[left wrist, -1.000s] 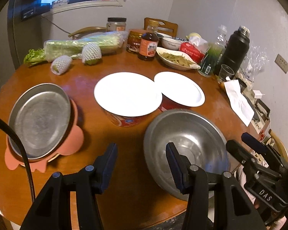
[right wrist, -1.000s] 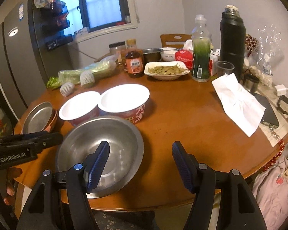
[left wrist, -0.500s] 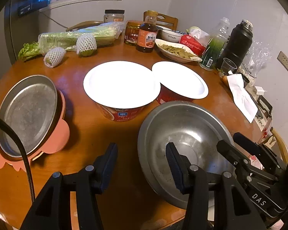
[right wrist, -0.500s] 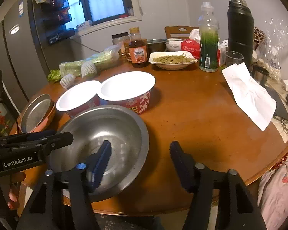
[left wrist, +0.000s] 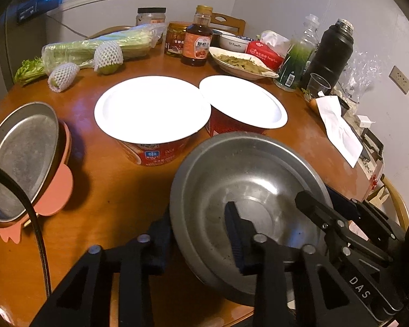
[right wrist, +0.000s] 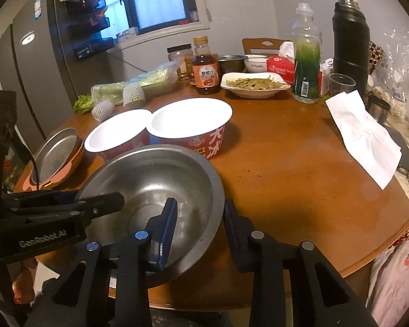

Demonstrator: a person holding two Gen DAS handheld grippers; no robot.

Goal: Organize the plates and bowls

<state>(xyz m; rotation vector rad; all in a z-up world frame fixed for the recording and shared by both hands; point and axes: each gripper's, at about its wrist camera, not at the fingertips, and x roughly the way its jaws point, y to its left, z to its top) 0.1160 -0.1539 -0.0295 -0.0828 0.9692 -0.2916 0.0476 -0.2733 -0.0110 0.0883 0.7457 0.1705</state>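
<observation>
Partly hidden, steel bowl [left wrist: 248,179] rim between jaws.

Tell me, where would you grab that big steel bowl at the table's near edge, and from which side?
By its thin rim, from the near side. The steel bowl is wide and smooth with no handle, so only the flared rim fits between two fingers. Both tools, which have just been closing, do that now: the left tool and the right tool each straddle the near rim, one finger inside, one outside.
</observation>
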